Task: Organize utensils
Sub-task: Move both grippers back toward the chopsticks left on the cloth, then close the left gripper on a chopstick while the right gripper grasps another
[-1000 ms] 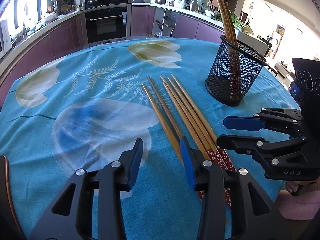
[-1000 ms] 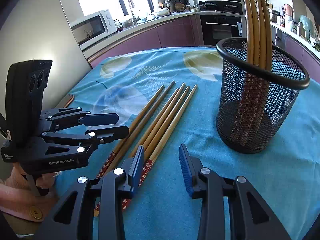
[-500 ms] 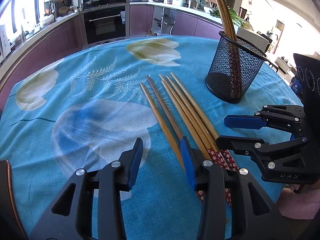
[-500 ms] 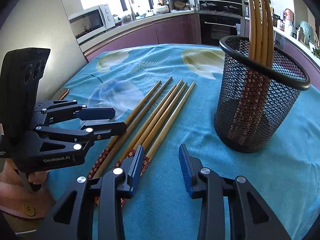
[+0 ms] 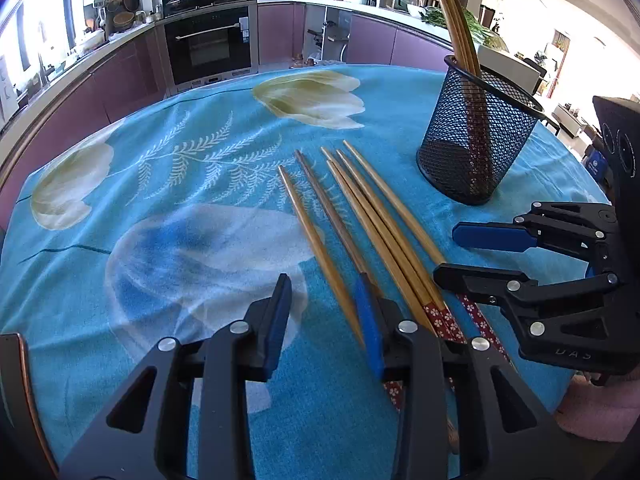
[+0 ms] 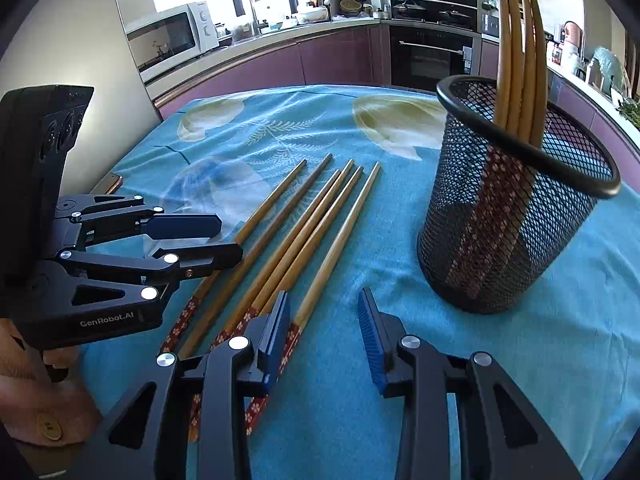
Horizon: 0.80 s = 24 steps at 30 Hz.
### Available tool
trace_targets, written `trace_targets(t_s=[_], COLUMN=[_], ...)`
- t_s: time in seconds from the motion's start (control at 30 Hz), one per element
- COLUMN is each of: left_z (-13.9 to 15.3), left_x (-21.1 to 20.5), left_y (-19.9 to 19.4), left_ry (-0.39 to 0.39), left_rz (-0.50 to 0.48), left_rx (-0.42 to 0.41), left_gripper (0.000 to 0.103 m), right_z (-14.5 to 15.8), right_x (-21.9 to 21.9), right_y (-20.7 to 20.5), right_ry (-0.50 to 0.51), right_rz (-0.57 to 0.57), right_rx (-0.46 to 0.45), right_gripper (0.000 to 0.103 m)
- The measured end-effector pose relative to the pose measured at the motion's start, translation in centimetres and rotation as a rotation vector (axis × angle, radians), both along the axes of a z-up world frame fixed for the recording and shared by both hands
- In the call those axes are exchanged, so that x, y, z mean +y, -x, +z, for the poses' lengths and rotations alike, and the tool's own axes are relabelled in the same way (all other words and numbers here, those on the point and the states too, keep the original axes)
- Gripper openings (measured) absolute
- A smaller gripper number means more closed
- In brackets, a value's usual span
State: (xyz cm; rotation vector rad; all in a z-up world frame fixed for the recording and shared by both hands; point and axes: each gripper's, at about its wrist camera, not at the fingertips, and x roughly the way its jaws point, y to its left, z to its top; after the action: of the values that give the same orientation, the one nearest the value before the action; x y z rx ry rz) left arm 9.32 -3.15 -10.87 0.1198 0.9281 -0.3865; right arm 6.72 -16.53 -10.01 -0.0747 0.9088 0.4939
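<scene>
Nearest the viewer, two black hand-held grippers with blue pads hover low over a table covered in a turquoise flowered cloth. The left gripper is closing; its jaws are parted, and the leftmost loose chopstick runs into the gap close to the right pad, but no squeeze on it can be seen. The right gripper is partly open and empty, its left pad just above the patterned handle end of the rightmost stick.

Just beyond the pads, five wooden chopsticks lie side by side on the cloth, red flowered handle ends toward the viewer, thin tips pointing away.

Farther right stands a black wire-mesh cup, upright, with several matching chopsticks already standing in it, tips up.

The sticks look light, stiff and smooth, likely to roll or pivot. A pinch across the thicker handle end, or nearer the middle for balance, seems the safest hold.

Behind the table are kitchen cabinets and an oven.
</scene>
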Motion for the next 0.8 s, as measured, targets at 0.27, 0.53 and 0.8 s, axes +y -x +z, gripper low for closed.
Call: trace_targets(t_s=[0.27, 0.53, 0.8], left_z=[0.0, 0.0, 0.7], left_x=[-0.1, 0.5, 1.2], left_y=[-0.6, -0.4, 0.5], left_ry=[0.016, 0.074, 0.114], left_rz=[0.016, 0.055, 0.066], left_rx=[0.009, 0.024, 0.009], left_gripper=[0.020, 0.009, 0.008], right_z=[-0.2, -0.3, 0.4], right_x=[0.1, -1.8, -2.9], right_y=[-0.8, -1.2, -0.6], right_ry=[-0.007, -0.117, -0.190], right_rz=[-0.038, -0.093, -0.101], right_rx=[-0.016, 0.035, 0.022], right_gripper=[0.024, 0.008, 0.006])
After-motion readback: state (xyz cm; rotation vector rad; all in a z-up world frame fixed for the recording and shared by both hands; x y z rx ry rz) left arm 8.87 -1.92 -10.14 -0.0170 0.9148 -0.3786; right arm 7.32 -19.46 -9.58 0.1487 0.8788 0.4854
